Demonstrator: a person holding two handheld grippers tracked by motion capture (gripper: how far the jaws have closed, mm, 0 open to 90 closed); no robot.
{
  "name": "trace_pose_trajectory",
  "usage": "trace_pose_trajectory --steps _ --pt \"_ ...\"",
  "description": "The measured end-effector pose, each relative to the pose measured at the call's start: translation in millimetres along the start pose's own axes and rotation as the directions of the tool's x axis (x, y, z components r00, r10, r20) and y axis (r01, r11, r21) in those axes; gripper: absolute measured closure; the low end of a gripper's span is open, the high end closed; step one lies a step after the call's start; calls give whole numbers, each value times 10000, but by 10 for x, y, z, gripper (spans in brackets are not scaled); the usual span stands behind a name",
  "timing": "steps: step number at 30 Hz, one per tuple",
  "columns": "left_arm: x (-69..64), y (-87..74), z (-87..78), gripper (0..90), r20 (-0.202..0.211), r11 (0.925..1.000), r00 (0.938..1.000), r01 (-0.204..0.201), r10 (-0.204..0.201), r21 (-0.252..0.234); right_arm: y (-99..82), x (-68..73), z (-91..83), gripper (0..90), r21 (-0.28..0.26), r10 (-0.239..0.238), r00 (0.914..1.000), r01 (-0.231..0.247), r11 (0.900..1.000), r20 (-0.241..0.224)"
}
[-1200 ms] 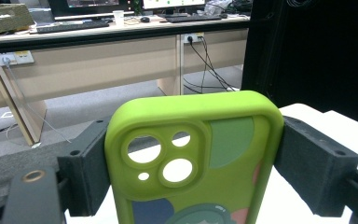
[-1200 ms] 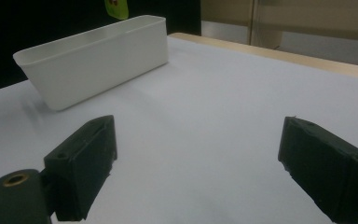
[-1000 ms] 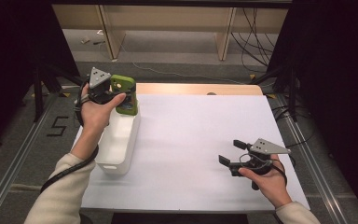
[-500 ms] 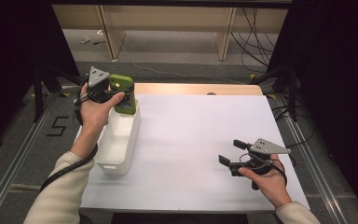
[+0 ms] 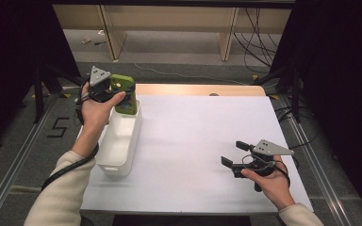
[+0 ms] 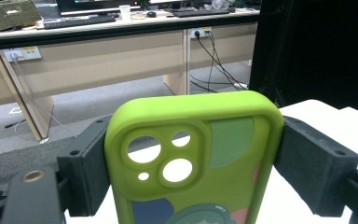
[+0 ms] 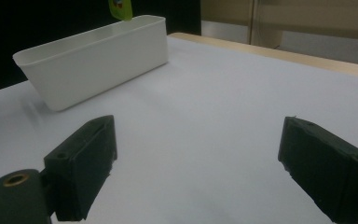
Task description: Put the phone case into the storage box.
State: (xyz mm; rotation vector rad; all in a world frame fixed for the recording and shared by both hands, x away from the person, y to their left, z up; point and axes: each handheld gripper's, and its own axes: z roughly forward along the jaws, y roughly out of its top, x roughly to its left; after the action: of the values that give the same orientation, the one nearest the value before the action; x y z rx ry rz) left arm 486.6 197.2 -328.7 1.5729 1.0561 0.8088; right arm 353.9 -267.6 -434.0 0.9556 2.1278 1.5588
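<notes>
A green phone case (image 5: 125,93) with camera cut-outs is held upright over the far end of a long white bin (image 5: 120,141). My left gripper (image 5: 115,94) is shut on the phone case (image 6: 193,158), its black pads pressing on both long edges. The case's lower end dips toward the bin's far rim. At the near right of the table my right gripper (image 5: 233,155) rests low over the white surface, open, with nothing between its jaws (image 7: 198,163). From the right gripper view the white bin (image 7: 98,58) stands ahead on the left, the green case (image 7: 120,9) just above its far end.
The white table top (image 5: 202,141) has a wooden strip (image 5: 198,89) along its far edge. Beyond it lie a grey floor, desk legs and cables. Dark curtains stand at both sides.
The left gripper with the phone case has shifted very slightly up and away over the bin's far end. The right gripper has kept still.
</notes>
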Motion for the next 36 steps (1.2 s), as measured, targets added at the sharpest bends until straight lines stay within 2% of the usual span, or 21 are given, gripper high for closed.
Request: trace_pose_trajectory --steps 36 --pt "89 -21 105 175 -177 9997 9998 73 -69 223 -3 -2 3 126 16 17 10000 -17 10000 2"
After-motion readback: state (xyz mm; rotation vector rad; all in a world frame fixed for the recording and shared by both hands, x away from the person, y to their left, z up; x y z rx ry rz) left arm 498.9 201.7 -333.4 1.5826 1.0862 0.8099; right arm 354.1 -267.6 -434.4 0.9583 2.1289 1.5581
